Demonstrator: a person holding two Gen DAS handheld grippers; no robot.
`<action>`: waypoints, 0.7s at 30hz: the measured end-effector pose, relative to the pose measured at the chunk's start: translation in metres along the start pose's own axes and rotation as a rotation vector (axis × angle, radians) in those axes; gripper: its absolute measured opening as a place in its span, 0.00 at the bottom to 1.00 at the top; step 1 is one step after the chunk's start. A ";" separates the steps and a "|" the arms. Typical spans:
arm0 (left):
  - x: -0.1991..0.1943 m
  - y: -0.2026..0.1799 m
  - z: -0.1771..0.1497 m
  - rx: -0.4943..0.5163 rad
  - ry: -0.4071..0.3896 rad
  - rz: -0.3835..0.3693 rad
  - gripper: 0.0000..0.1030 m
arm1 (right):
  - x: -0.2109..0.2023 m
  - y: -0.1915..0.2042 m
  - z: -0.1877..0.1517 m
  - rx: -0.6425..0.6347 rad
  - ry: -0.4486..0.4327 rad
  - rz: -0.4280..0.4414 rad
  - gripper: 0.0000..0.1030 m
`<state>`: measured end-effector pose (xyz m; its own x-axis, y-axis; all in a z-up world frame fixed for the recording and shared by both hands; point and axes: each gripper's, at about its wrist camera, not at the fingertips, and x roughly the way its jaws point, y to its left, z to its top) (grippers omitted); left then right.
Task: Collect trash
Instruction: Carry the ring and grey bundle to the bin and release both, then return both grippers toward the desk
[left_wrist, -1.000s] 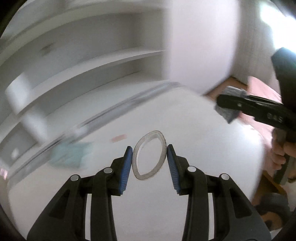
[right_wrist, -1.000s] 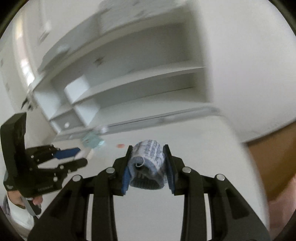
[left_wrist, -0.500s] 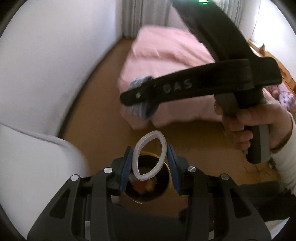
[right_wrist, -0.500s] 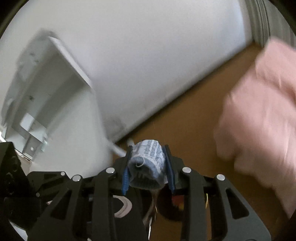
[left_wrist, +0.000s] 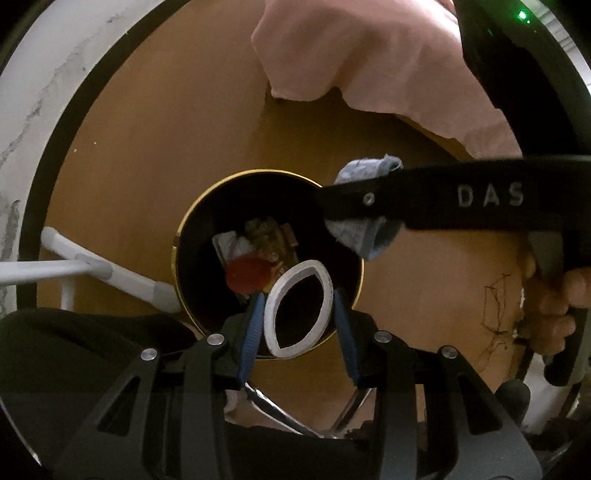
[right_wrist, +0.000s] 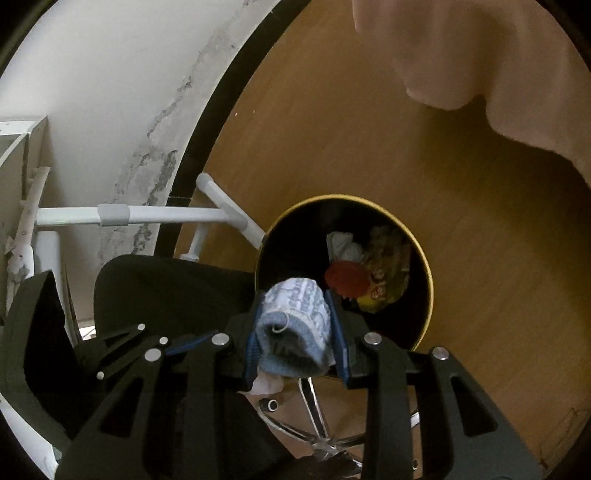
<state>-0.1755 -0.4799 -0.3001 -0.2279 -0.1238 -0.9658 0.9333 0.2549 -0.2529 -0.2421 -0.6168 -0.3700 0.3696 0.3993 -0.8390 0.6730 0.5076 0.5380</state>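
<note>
White squashed ring (left_wrist: 298, 309) in left tool (left_wrist: 298, 317), blue-white wad (right_wrist: 295, 325) in right tool (right_wrist: 297, 332)

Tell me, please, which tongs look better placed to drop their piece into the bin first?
Left, probably: the left tongs hold the white ring over the bin opening, while the right tongs' blue wad overlaps its rim.

The brown wooden floor (left_wrist: 155, 155) carries a round black trash bin (left_wrist: 207, 218) with a gold rim, white frame legs (right_wrist: 221, 206) just beside it, and chrome chair legs (right_wrist: 317, 413) nearby.
</note>
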 end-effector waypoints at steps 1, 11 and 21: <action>0.001 -0.002 0.001 0.002 -0.003 -0.006 0.37 | 0.001 -0.001 0.001 -0.002 0.002 -0.006 0.31; -0.017 -0.007 -0.006 0.101 -0.074 0.062 0.91 | -0.034 0.006 0.008 0.006 -0.097 -0.038 0.87; -0.229 -0.063 -0.071 0.313 -0.611 0.189 0.91 | -0.210 0.101 -0.042 -0.225 -0.835 -0.482 0.93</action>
<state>-0.2017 -0.3999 -0.0675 0.0570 -0.6435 -0.7634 0.9982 0.0494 0.0329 -0.2786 -0.6178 -0.1362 0.4791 -0.5112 -0.7136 0.7650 0.6417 0.0540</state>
